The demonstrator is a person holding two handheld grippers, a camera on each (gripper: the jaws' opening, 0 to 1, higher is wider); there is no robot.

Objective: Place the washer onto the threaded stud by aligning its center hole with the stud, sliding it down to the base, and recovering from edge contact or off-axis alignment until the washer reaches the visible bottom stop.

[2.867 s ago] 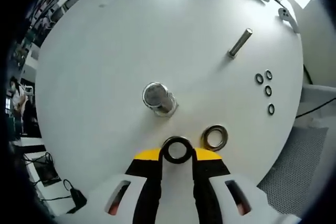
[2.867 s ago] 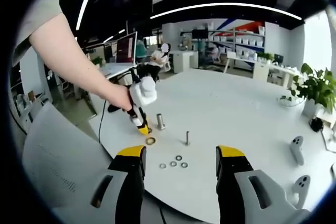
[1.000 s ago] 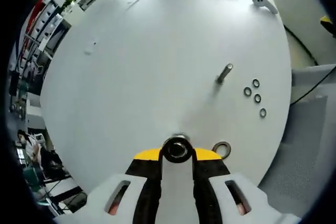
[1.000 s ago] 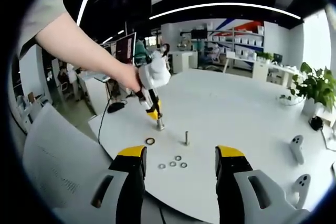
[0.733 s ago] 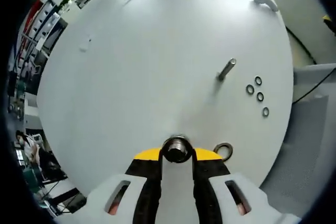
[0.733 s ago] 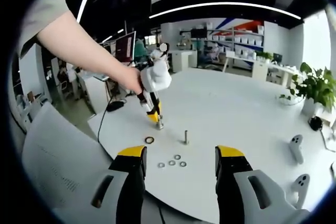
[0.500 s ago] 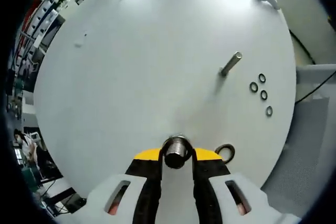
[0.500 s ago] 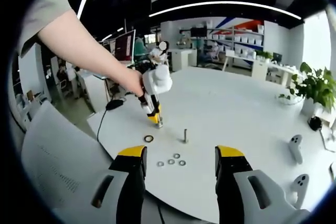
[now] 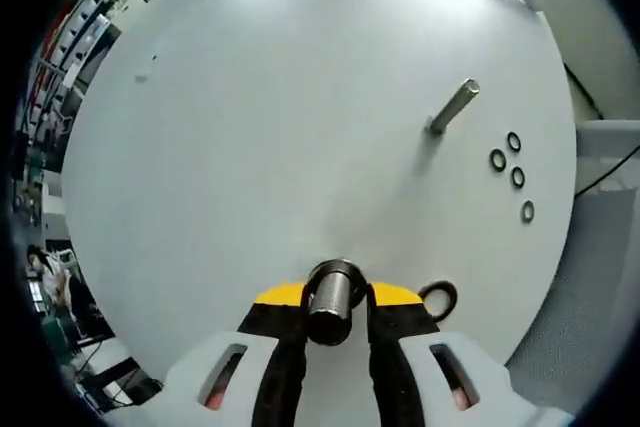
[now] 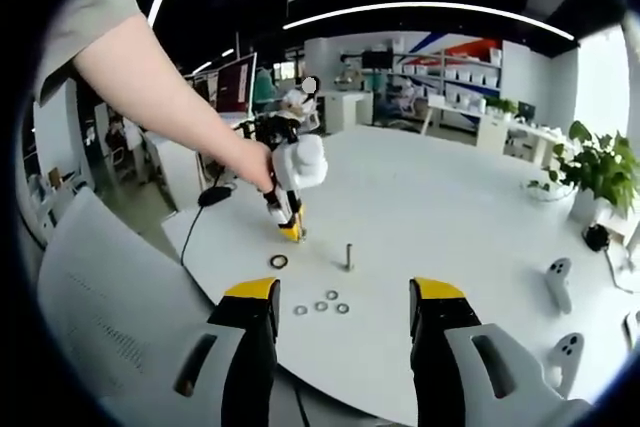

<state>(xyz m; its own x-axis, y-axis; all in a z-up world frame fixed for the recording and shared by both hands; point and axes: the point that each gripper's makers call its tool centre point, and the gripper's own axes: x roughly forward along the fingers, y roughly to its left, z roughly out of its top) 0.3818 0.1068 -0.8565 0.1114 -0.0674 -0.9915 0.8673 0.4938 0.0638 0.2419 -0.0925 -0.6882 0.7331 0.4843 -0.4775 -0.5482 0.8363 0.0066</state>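
In the left gripper view, my left gripper (image 9: 335, 292) is shut on a dark steel washer (image 9: 336, 270). The thick threaded stud (image 9: 330, 309) comes up through the washer's hole and stands between the jaws, so its base is hidden. In the right gripper view, a person's hand holds the left gripper (image 10: 290, 230) tip-down over that stud on the white round table (image 10: 430, 217). My right gripper (image 10: 345, 292) hangs open, well back from the table's near edge, with nothing between its jaws.
A second large washer (image 9: 438, 299) (image 10: 277, 261) lies beside the thick stud. A thin stud (image 9: 453, 107) (image 10: 348, 256) stands further on, with three small washers (image 9: 515, 162) (image 10: 320, 305) near it. Two controllers (image 10: 557, 284) lie at the table's right. A plant (image 10: 590, 172) stands beyond.
The left gripper has gone down with the washer, and the thick stud now pokes up through the washer between the jaws. The right gripper has stayed open and barely moved.
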